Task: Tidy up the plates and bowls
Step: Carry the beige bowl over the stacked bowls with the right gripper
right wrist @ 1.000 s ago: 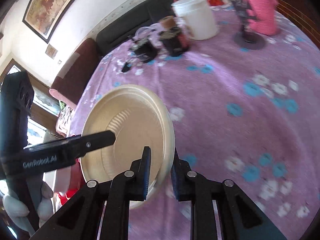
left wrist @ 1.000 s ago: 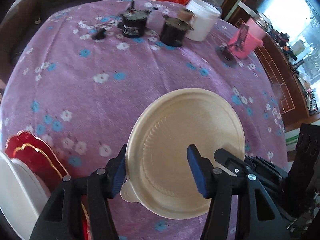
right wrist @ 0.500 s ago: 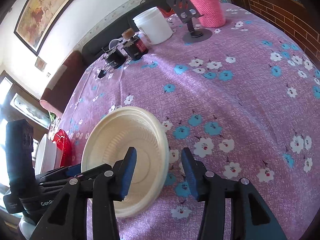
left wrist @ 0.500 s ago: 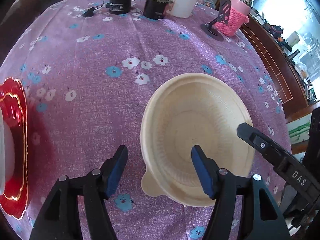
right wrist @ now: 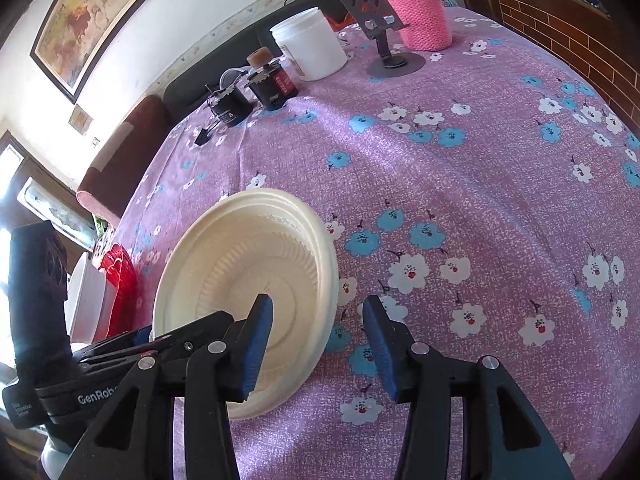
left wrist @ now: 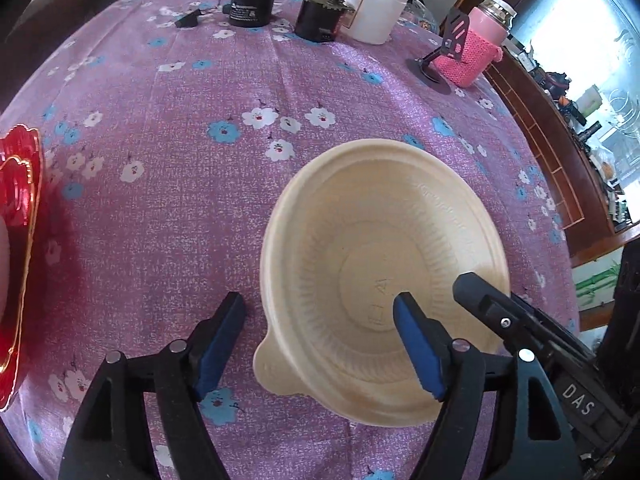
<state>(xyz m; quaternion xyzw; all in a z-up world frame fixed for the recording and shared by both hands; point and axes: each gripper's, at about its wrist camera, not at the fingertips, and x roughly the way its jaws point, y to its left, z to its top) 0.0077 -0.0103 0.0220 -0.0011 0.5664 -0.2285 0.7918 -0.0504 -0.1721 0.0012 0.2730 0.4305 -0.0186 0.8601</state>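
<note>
A cream bowl (left wrist: 380,272) with a small tab on its rim sits on the purple flowered tablecloth (left wrist: 168,184). My left gripper (left wrist: 320,348) is open, its jaws astride the bowl's near-left rim. My right gripper (right wrist: 318,344) is open, its jaws astride the right rim of the bowl (right wrist: 256,280), one finger over the bowl. A red plate with gold edging (left wrist: 16,240) lies at the far left; in the right wrist view the red plate (right wrist: 120,280) has a white dish (right wrist: 86,300) beside it.
At the far side of the table stand two black motors (left wrist: 252,4) (left wrist: 322,20), a white tub (left wrist: 378,8), a phone stand (left wrist: 444,60) and a jar in a pink knitted sleeve (left wrist: 476,52). A wooden sideboard (left wrist: 560,160) runs along the right.
The right gripper let go of the bowl's rim and opened. The bowl went from tilted and lifted to resting flat on the cloth. Both grippers stayed beside it.
</note>
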